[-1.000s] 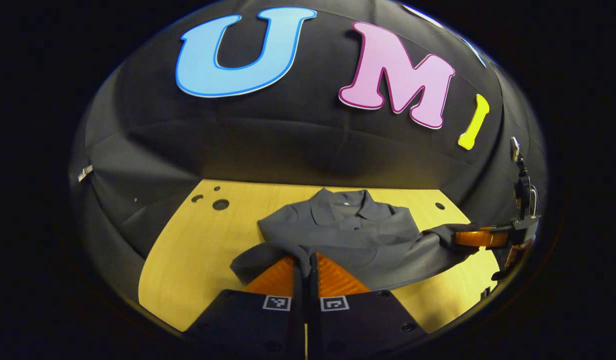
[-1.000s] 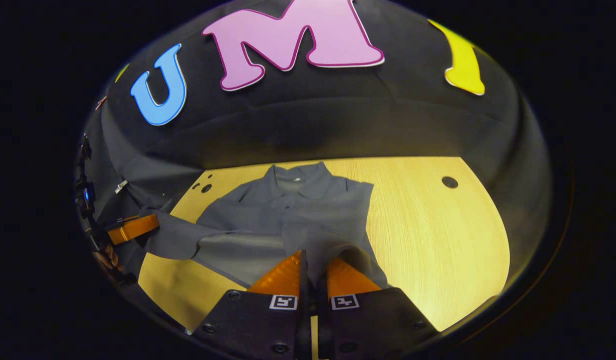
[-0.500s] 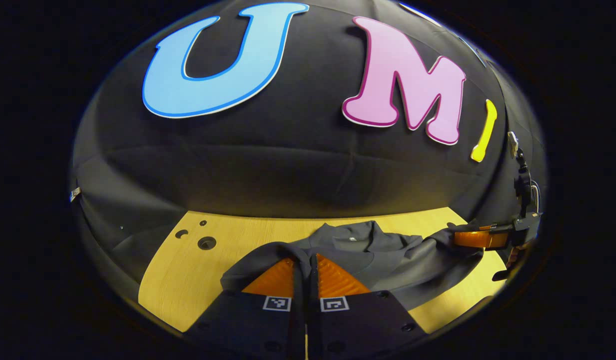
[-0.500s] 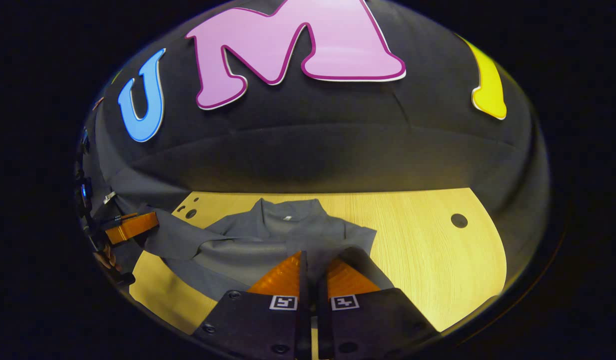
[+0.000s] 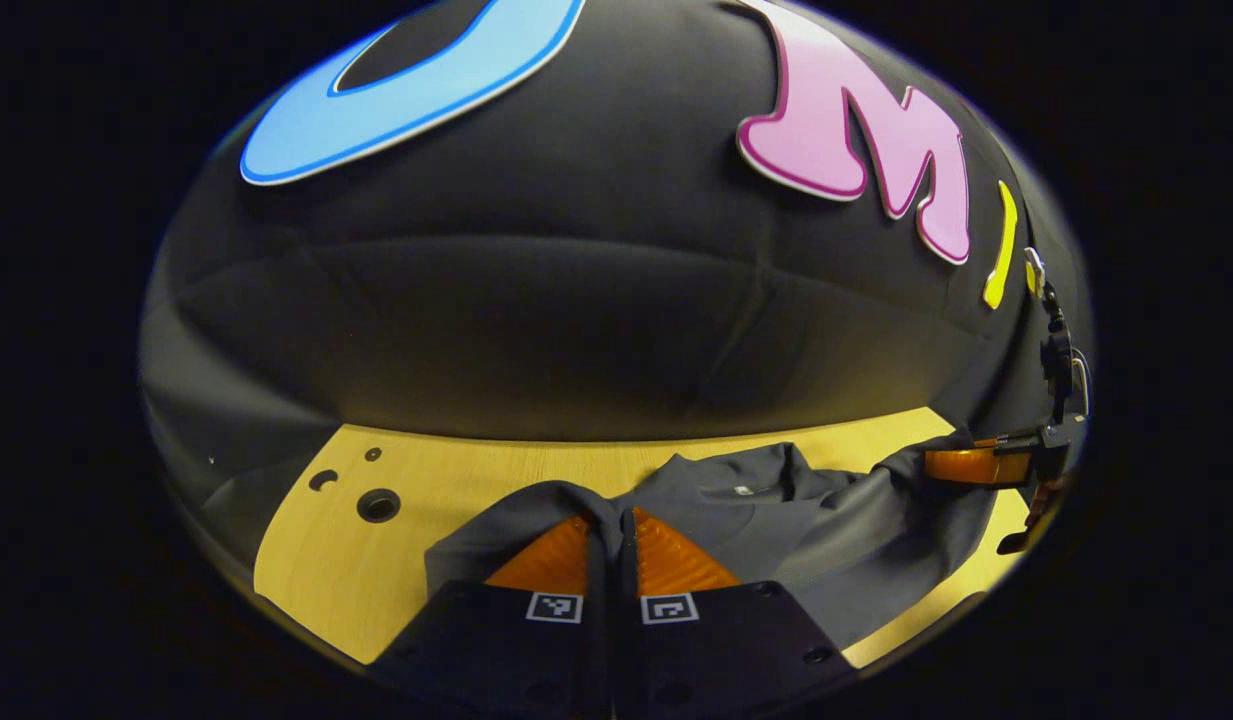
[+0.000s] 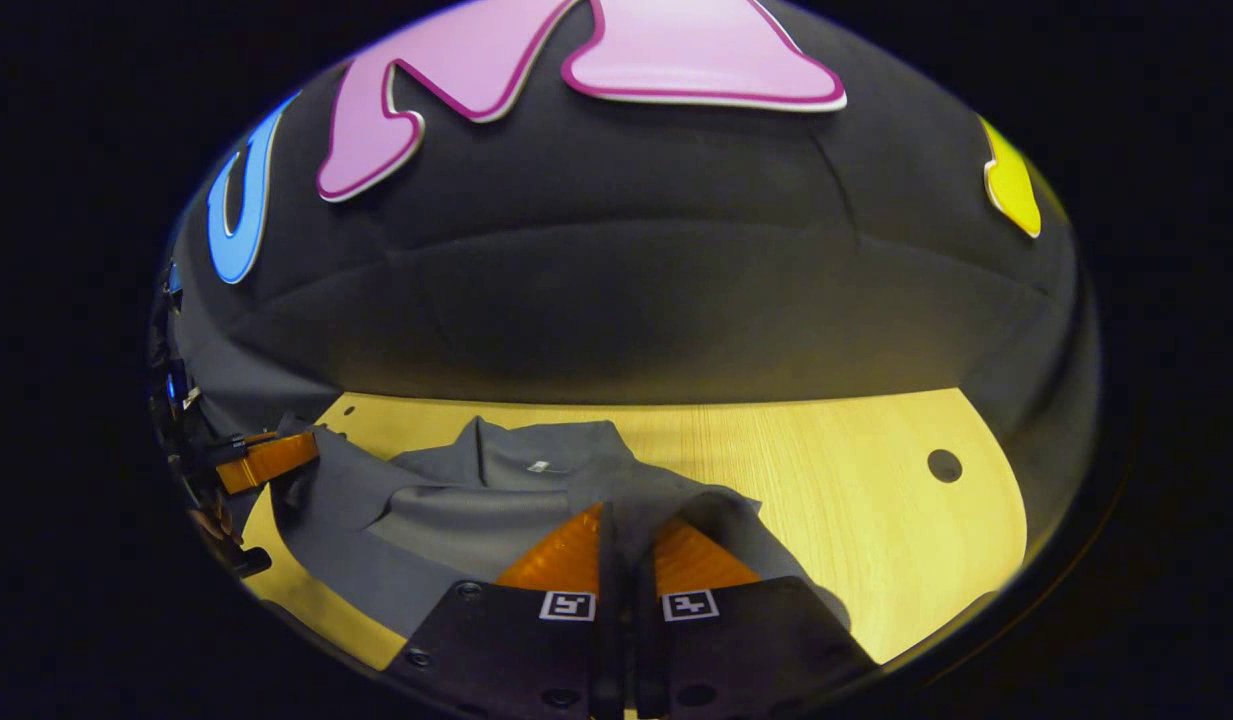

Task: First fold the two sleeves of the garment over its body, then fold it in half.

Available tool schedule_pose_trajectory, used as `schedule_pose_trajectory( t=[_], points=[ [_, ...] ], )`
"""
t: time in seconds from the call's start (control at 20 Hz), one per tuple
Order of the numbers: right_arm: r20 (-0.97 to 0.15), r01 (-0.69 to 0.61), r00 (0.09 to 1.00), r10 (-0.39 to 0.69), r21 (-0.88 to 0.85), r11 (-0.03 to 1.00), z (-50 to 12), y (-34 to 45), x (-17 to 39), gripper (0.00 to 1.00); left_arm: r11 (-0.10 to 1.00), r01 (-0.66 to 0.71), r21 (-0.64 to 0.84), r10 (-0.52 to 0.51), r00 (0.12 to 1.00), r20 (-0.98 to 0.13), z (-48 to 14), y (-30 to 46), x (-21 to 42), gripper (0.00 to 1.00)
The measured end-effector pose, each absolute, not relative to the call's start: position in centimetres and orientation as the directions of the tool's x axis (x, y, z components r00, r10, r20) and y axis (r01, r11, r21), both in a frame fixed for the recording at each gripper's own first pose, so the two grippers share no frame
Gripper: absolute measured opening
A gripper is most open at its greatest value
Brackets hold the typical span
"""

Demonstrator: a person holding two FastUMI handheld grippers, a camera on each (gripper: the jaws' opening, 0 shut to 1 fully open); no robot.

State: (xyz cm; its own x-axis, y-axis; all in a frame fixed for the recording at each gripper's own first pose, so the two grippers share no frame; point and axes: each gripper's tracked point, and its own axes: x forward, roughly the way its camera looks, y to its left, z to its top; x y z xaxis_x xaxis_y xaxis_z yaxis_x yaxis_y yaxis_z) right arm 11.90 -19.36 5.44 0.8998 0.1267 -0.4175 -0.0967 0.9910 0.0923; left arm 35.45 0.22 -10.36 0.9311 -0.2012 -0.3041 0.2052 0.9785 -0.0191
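A grey collared garment lies on the wooden table, its sleeves folded over the body. My left gripper is shut on the garment's lower hem at one corner, lifting it. My right gripper is shut on the hem at the other corner. The garment hangs between the two grippers, its lower part raised and carried toward the collar. The right gripper also appears at the far right of the left gripper view; the left gripper appears at the far left of the right gripper view.
The wooden table has round holes near its far left and one hole at the right. The black booth wall rises just behind the table. A hand holds the left gripper.
Both grippers have moved forward toward the wall with the hem in them. The collar now sits much closer to the fingers, and the garment's lower half has come up over its body.
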Motion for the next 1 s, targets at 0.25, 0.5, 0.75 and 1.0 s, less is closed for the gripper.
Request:
schedule_pose_trajectory(
  t=[0.25,0.5,0.75,1.0],
  points=[
    [-0.443,-0.077,0.89,0.108,0.087,0.993,2.8,-19.4,13.5,0.13,0.98,0.187,-0.062,-0.197,0.928,-0.317,-12.8,0.5,36.8,0.1],
    [-0.465,-0.067,0.877,0.119,0.128,0.99,2.4,-19.4,13.2,0.3,0.986,0.166,-0.03,-0.165,0.914,-0.37,-13.7,0.9,36.3,0.21],
    [-0.426,-0.059,0.897,0.116,0.146,0.988,6.0,-20.0,11.6,0.84,0.99,0.132,-0.043,-0.139,0.934,-0.33,-10.2,1.7,34.1,0.69],
    [-0.358,-0.045,0.93,0.083,0.113,0.993,10.6,-20.7,7.9,0.98,0.996,0.086,-0.036,-0.093,0.959,-0.266,-4.6,3.5,29.5,0.95]
  ],
)
